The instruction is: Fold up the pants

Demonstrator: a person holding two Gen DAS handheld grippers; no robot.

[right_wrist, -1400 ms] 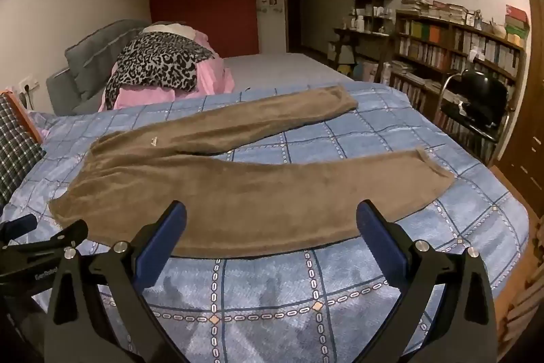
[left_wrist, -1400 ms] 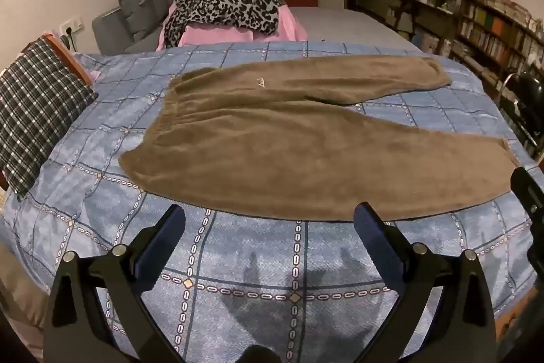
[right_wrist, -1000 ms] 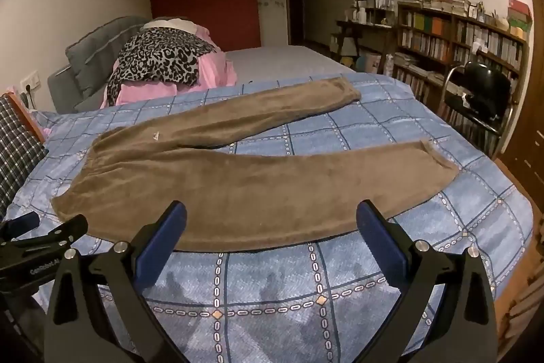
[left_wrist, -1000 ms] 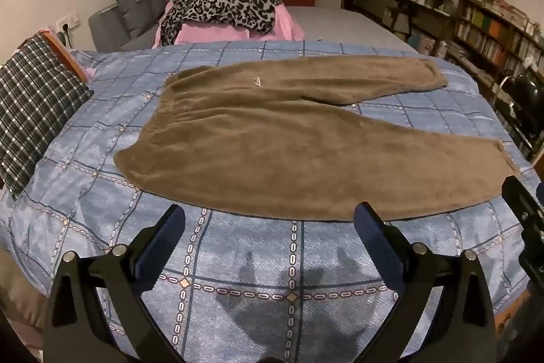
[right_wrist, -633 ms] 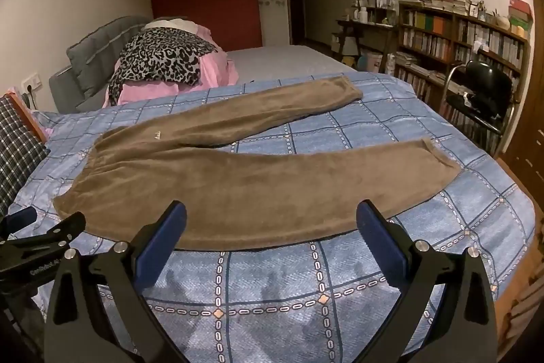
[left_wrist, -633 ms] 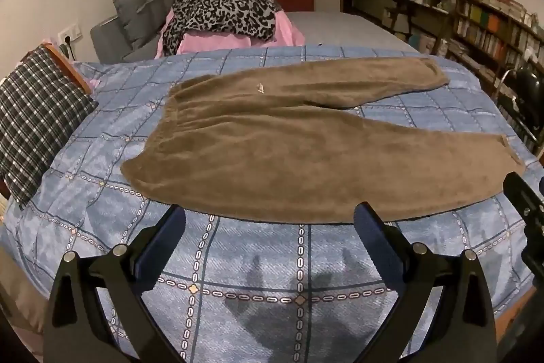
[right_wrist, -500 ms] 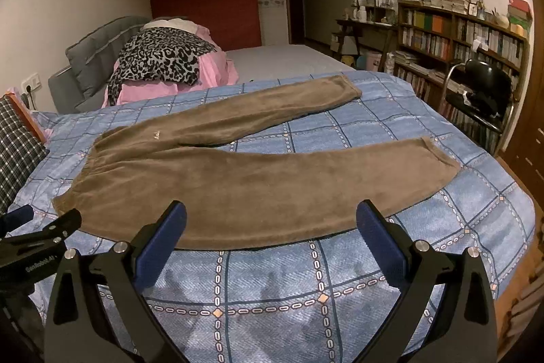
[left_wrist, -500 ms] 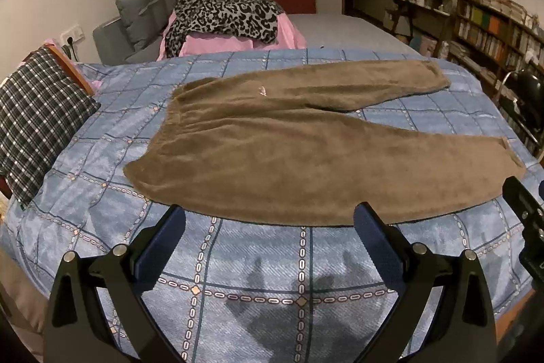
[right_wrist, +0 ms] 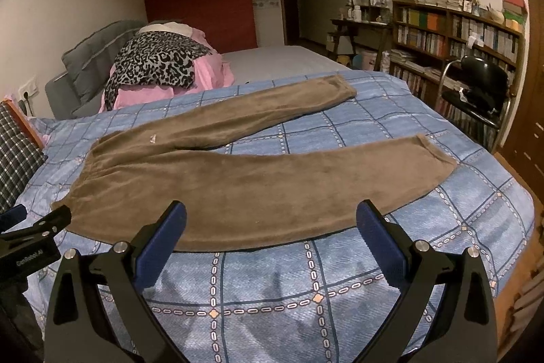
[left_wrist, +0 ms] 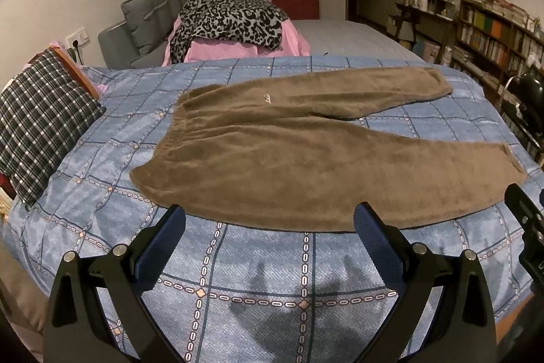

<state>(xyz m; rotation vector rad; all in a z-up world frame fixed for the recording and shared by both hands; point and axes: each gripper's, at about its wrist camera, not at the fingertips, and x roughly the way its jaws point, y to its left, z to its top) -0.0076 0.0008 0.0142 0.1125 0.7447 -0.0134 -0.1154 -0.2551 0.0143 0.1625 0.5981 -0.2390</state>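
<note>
On the blue checked bed (left_wrist: 258, 264), the brown fleece pants (left_wrist: 306, 165) lie flat ahead of both empty, wide-open hand-held grippers, left (left_wrist: 270, 223) and right (right_wrist: 272, 220); soft, light and floppy, they seem best pinched at waistband and cuff.

Brown pants (left_wrist: 306, 159) lie on a blue checked quilt (left_wrist: 272, 278), by a leopard-print cloth (left_wrist: 227, 19).

dim warm light | fisheye-bent edges | dark corners | sharp

Blue quilt (left_wrist: 102, 165), plaid pillow (left_wrist: 40, 121) at left, leopard-print cloth (left_wrist: 227, 19) on pink pile, bookshelf (right_wrist: 455, 33).
</note>
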